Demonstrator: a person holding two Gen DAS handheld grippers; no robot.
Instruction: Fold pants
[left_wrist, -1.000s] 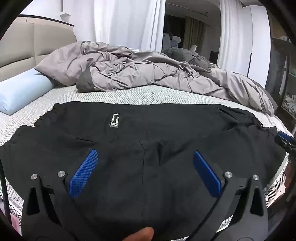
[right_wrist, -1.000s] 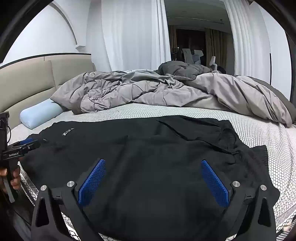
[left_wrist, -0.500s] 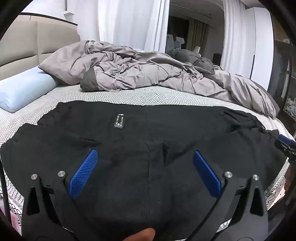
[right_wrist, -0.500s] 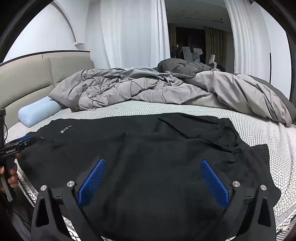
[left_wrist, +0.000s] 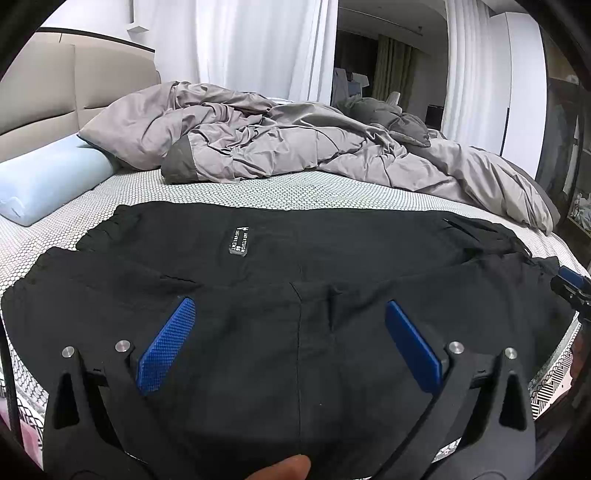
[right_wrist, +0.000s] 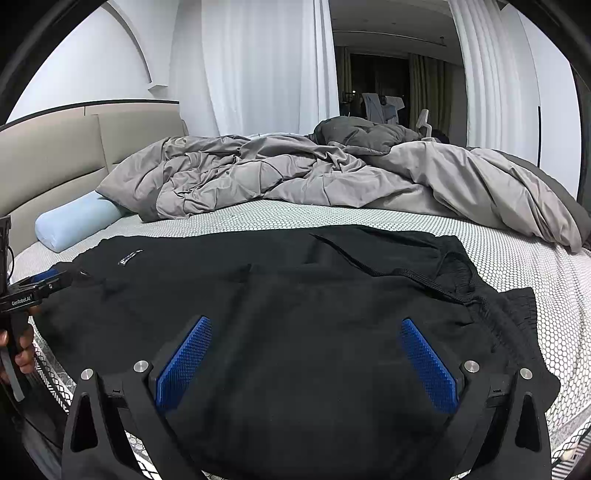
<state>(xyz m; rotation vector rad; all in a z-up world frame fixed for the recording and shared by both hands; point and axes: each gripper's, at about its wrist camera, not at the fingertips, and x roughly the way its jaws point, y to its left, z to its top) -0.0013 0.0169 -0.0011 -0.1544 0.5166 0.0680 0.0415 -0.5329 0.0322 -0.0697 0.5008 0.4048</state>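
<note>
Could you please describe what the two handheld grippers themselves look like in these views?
Both the left gripper and the right gripper have matte black angular bodies with triangular cut-outs, silver round bolt heads and two blue textured finger pads. Seen from the right wrist view, the left one carries small white lettering on its side.

Bare mattress (left_wrist: 280, 190) beyond the pants (left_wrist: 295, 295) lies open; rumpled duvet (left_wrist: 295, 144) blocks farther back
</note>
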